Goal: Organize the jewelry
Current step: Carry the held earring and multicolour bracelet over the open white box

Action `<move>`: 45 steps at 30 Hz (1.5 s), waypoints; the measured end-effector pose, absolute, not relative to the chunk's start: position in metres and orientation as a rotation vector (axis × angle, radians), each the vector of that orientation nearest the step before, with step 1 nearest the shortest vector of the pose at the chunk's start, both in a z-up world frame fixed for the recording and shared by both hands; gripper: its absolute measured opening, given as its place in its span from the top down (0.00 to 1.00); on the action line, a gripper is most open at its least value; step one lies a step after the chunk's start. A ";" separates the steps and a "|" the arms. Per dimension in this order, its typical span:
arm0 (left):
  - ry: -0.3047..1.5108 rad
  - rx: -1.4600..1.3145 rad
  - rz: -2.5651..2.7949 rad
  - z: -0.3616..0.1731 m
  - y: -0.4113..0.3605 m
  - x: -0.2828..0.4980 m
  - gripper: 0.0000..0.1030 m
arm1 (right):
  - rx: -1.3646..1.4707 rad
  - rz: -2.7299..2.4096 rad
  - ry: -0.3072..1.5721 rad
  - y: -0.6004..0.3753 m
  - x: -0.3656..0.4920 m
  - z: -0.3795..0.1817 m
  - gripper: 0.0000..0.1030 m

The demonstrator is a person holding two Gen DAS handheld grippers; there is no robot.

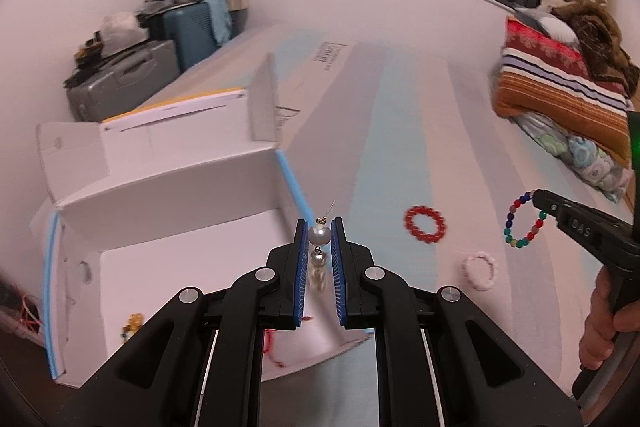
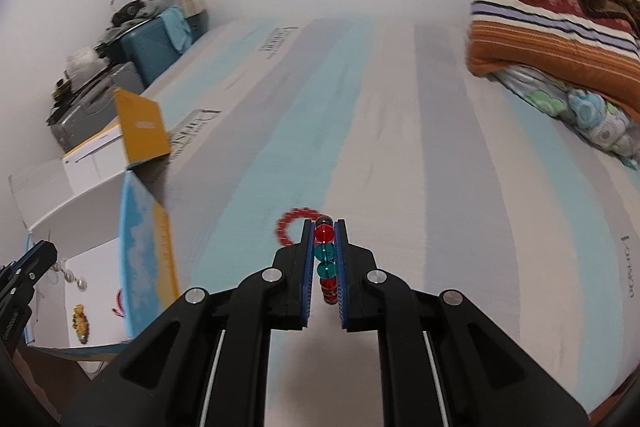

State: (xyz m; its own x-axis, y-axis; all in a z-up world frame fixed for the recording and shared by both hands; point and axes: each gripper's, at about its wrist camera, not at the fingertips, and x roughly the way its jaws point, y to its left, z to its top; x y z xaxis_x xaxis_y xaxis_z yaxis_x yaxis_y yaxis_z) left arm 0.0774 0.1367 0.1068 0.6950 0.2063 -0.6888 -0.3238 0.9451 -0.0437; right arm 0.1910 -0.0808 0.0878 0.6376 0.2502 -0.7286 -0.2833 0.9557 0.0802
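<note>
Folded blankets [image 1: 560,87] and suitcases [image 1: 124,79] flank the striped mattress [image 1: 400,147].

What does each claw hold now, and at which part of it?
The left claw grips a pearl earring by its top pearl. The right claw grips a multicoloured bead bracelet by one stretch of its beads; the rest hangs free.

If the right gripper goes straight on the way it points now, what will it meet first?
Probably the red bead ring lying on the striped bed sheet, just beyond the fingers of the right gripper, slightly to their left. Depth is unclear, so it could land on bare sheet beside it.
</note>
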 end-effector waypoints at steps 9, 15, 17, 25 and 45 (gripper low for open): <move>0.749 -0.196 0.407 0.106 0.190 0.045 0.89 | -0.071 0.391 0.810 -0.027 0.172 0.095 0.91; 0.754 -0.218 0.472 0.105 0.220 0.023 0.89 | -0.093 0.457 0.798 0.008 0.158 0.099 0.91; 0.756 -0.230 0.494 0.105 0.230 0.015 0.89 | -0.102 0.480 0.787 0.021 0.151 0.102 0.91; 0.769 -0.262 0.600 0.100 0.271 -0.015 0.89 | -0.143 0.580 0.765 0.070 0.126 0.110 0.91; 0.842 -0.350 0.686 0.067 0.338 -0.038 0.89 | -0.301 0.679 0.823 0.183 0.094 0.057 0.91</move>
